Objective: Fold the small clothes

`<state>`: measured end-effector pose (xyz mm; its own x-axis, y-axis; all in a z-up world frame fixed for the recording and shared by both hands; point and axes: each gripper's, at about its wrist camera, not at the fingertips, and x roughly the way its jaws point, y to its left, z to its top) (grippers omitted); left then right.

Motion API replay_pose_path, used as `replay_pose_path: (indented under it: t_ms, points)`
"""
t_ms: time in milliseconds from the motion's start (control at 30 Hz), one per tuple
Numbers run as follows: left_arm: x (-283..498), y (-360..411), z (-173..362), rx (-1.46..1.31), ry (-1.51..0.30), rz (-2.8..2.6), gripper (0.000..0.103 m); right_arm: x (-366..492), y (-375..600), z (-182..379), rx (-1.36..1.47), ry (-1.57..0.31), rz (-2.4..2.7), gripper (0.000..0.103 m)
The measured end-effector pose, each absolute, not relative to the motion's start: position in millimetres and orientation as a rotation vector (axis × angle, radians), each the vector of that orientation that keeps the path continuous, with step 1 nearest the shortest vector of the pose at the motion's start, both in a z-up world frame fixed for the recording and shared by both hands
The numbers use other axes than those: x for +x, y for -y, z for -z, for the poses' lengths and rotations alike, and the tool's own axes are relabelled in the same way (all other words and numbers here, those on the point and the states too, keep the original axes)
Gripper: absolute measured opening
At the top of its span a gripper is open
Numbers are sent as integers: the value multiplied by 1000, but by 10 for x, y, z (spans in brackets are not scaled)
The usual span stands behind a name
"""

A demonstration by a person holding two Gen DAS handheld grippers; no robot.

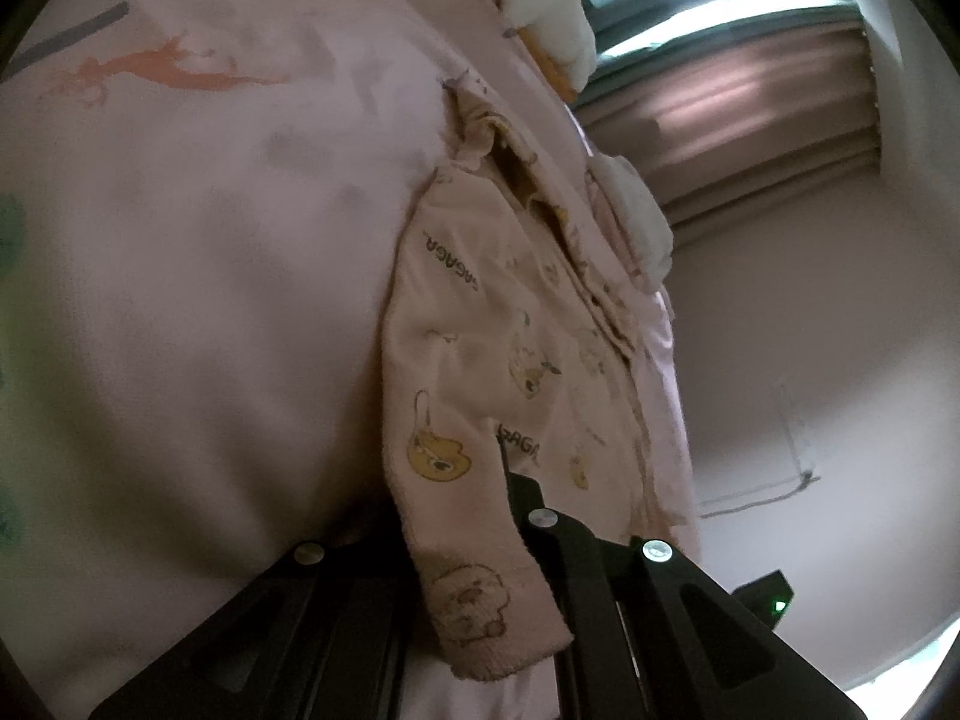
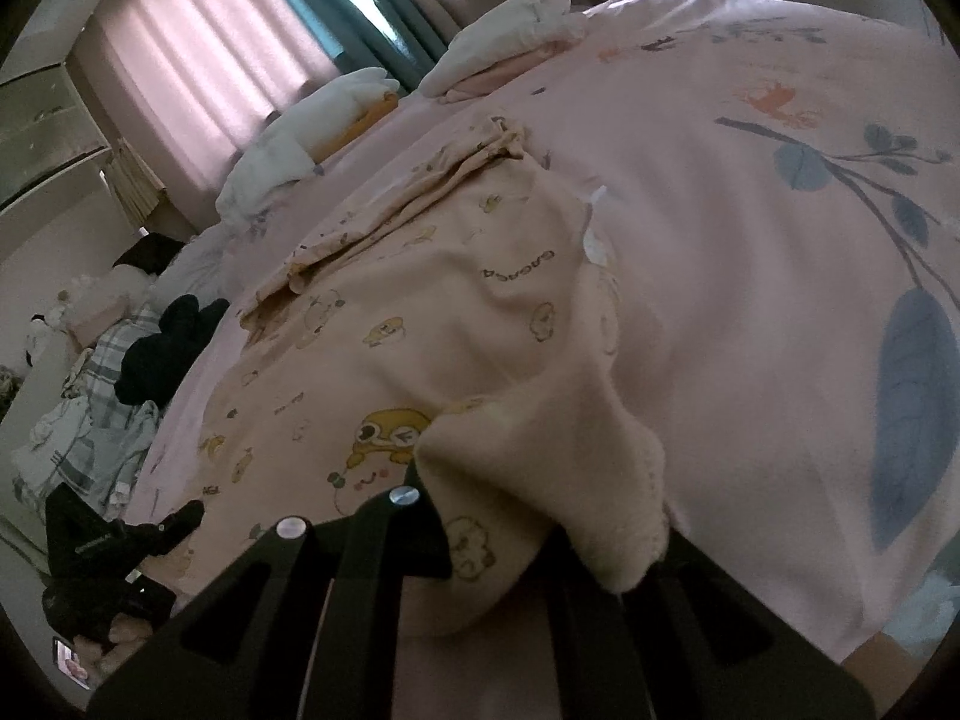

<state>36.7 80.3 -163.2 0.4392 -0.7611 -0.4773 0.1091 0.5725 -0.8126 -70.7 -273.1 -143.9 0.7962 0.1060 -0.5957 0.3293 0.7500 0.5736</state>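
The small peach garment (image 2: pixel 456 300), a soft fleecy piece printed with cartoon bears and ducks, lay spread on the pink bedspread (image 2: pixel 750 300), with one edge lifted off the bed in each of my grippers. My left gripper (image 1: pixel 480 546) had its jaws pinched shut on a hanging fold of it, the cloth running down between the black fingers (image 1: pixel 528 498) and past them; my right gripper (image 2: pixel 534 540) was likewise clamped on a corner, whose pale fuzzy underside had flopped over toward the camera. I judged the fabric light and limp, with no stiffness of its own: it sagged wherever it was not held, and the plush nap looked grippy rather than slick, so a pinch near a hem or corner should have kept it without slipping. Taking hold by two corners of one edge seemed the best way to carry a fold across flat, since a grip in the middle would only have bunched it. Beyond the garment, another piece of the same print (image 2: pixel 420 180) lay folded on the spread, and farther off white bedding (image 2: pixel 312 132) sat heaped near the bed's edge. To the side were a plaid cloth (image 2: pixel 102 396) and something dark (image 2: pixel 162 348) piled on it, with pink curtains (image 2: pixel 198 42) behind, daylight showing at their parting.
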Motion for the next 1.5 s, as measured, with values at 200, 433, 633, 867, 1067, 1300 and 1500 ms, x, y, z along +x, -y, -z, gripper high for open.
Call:
replay_pose_path:
  t_ms: [200, 433, 633, 867, 1067, 1300, 1500]
  points:
    - [348, -760, 1596, -763, -960, 615, 3, -701, 2691, 1425, 693, -651, 143, 2]
    - [355, -719, 1564, -750, -956, 612, 3, -705, 2689, 1422, 696, -648, 141, 2]
    - [354, -701, 1549, -733, -952, 611, 3, -706, 2687, 1423, 697, -650, 142, 2]
    - [380, -710, 1557, -727, -953, 619, 3, -720, 2675, 1413, 687, -648, 144, 2]
    - [394, -706, 1550, -712, -954, 620, 3, -718, 2668, 1406, 681, -646, 144, 2]
    - [397, -702, 1551, -717, -956, 621, 3, -724, 2662, 1404, 686, -644, 142, 2]
    - [394, -702, 1550, -716, -956, 621, 3, -728, 2666, 1409, 683, -643, 142, 2]
